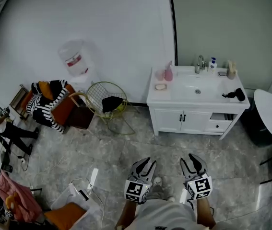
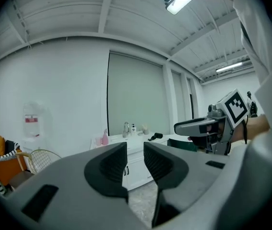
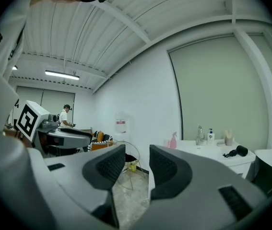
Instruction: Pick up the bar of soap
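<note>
The soap (image 1: 160,86) sits on the left end of the vanity (image 1: 174,100) top, just beside the pink bottle (image 1: 168,74). The left gripper (image 1: 146,163) and right gripper (image 1: 194,160) are both well away from it, jaws only slightly apart, gripping nothing.

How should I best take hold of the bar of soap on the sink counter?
Probably from above, jaws across its narrow width: the bar of soap lies flat and low on the counter, left of the basin, leaving little side to grab.
</note>
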A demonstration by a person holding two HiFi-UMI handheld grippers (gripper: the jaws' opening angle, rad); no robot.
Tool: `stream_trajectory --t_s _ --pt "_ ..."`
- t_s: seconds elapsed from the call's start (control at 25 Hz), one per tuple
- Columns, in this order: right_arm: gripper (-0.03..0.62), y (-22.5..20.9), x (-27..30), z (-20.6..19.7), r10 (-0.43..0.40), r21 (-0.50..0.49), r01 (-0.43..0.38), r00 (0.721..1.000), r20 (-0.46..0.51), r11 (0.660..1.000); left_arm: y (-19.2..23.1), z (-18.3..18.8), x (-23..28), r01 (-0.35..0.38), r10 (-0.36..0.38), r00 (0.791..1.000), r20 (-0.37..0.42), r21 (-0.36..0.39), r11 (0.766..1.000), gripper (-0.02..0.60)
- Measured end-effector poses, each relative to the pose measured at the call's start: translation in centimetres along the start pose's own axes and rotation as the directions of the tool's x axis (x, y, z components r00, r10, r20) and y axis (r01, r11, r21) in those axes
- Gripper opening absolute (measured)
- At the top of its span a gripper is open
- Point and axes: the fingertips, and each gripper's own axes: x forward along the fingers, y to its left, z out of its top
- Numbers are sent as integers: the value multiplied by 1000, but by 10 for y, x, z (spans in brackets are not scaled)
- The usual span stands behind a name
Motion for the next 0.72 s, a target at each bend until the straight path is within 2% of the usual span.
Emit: stream_trajectory --t_s 0.12,0.72 --pt "170 -6 24 2 -6 -4 6 1000 -2 1000 17 0 17 18 -17 1000 11 -24 1000 121" --pt "169 -15 146 10 -24 -17 23 998 -50 1000 115 1 95 94 -94 995 22 -41 995 115"
